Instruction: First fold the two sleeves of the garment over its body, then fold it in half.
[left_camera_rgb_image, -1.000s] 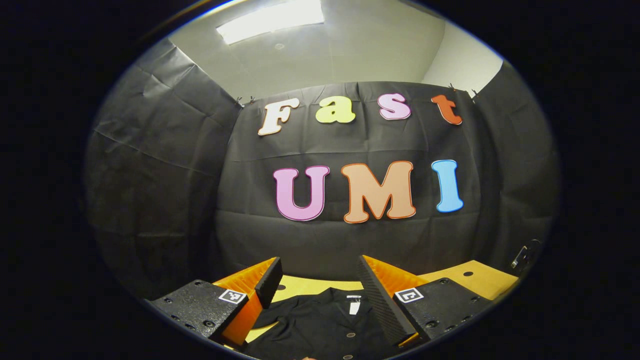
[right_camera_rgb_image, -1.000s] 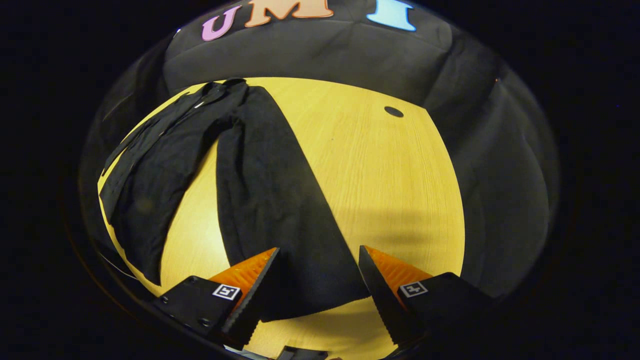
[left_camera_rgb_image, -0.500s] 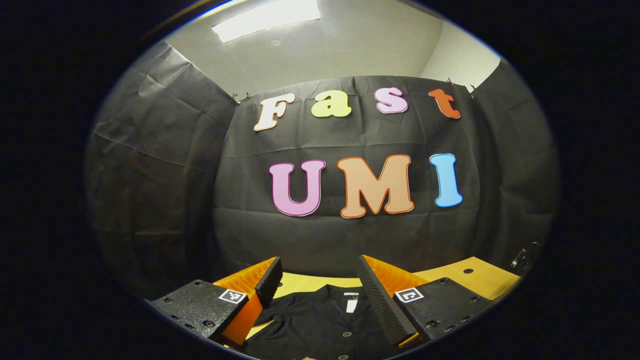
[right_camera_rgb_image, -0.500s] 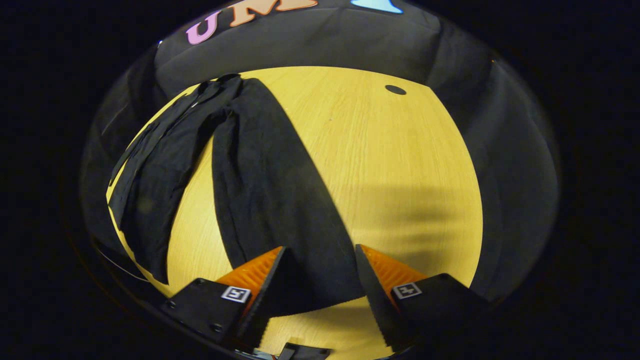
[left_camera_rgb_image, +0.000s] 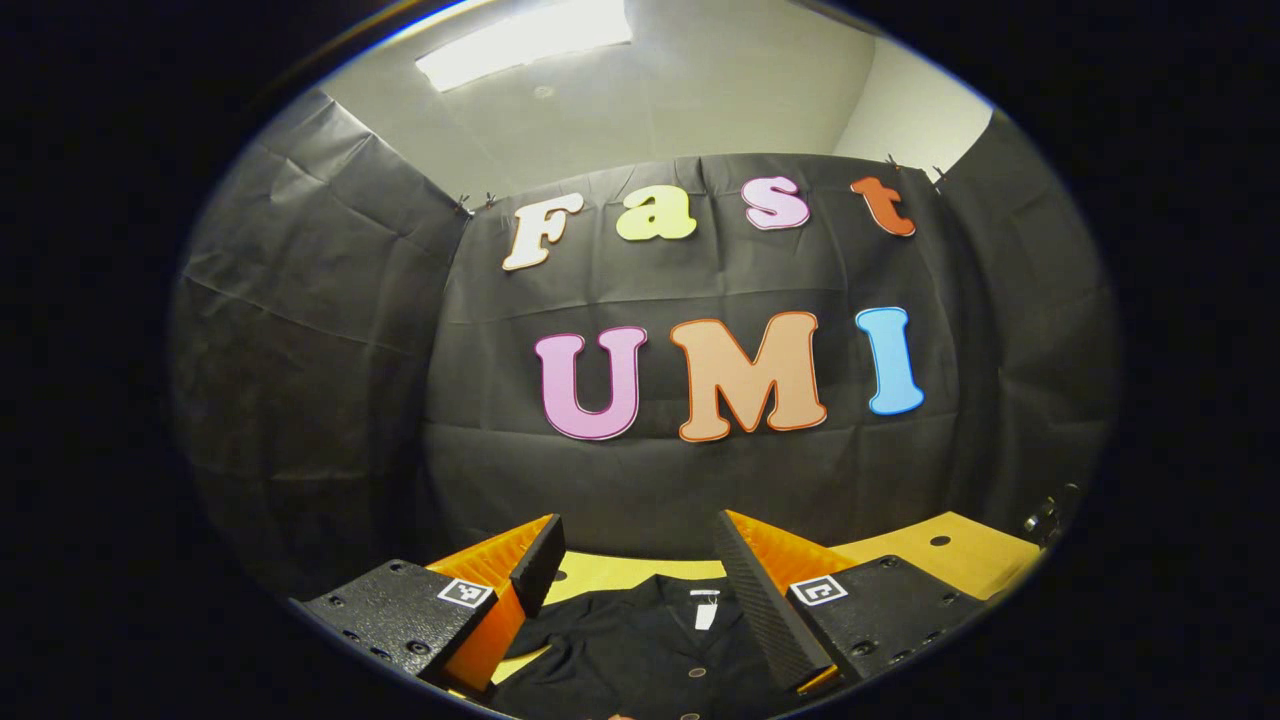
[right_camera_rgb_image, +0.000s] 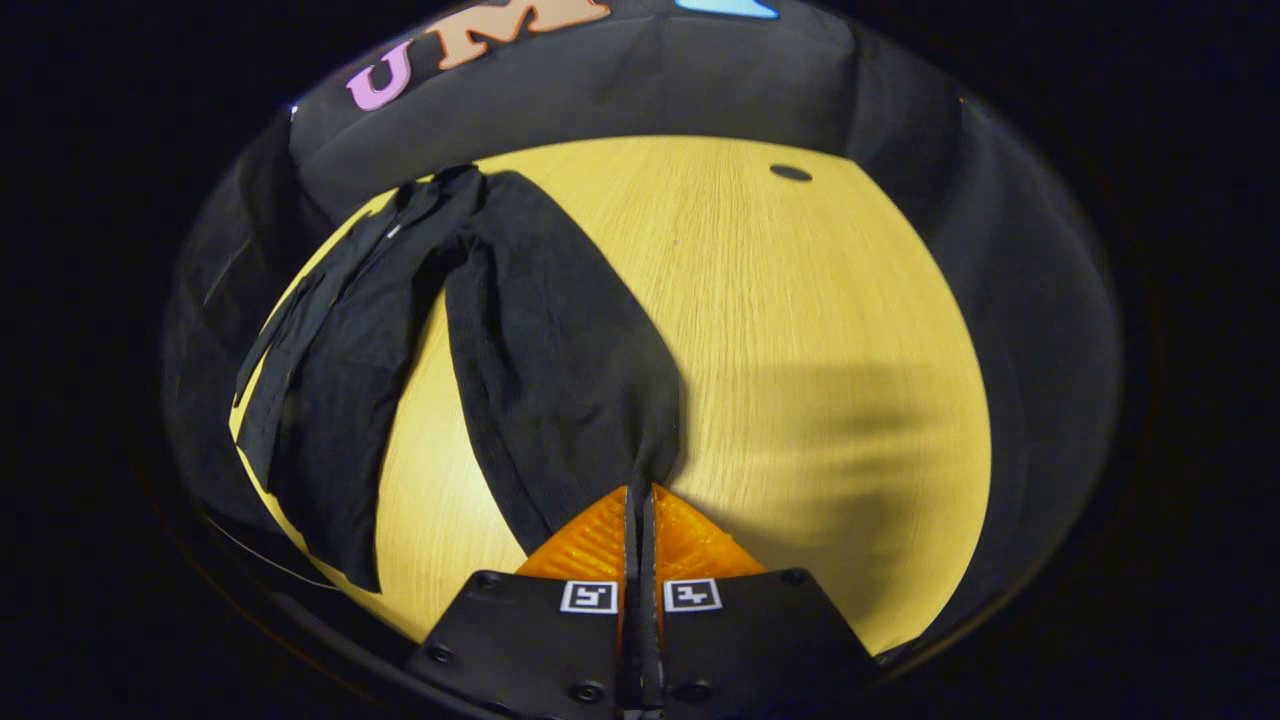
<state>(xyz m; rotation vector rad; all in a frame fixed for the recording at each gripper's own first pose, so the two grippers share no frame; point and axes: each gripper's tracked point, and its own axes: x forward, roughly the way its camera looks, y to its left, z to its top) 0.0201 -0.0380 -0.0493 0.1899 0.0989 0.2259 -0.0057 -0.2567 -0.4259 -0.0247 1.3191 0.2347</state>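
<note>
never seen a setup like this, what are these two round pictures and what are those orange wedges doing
Each picture comes from a fisheye camera riding on a hand-held two-finger gripper; a person carries one in each hand. The orange wedges are the fingers. In the left gripper view, the left gripper is open above the buttoned black garment, aimed at the booth's black cloth wall. In the right gripper view, the right gripper has its fingers shut on the end of the garment's long black sleeve, which lies on the yellow wooden table. No sleeve is folded over the body yet.
</note>
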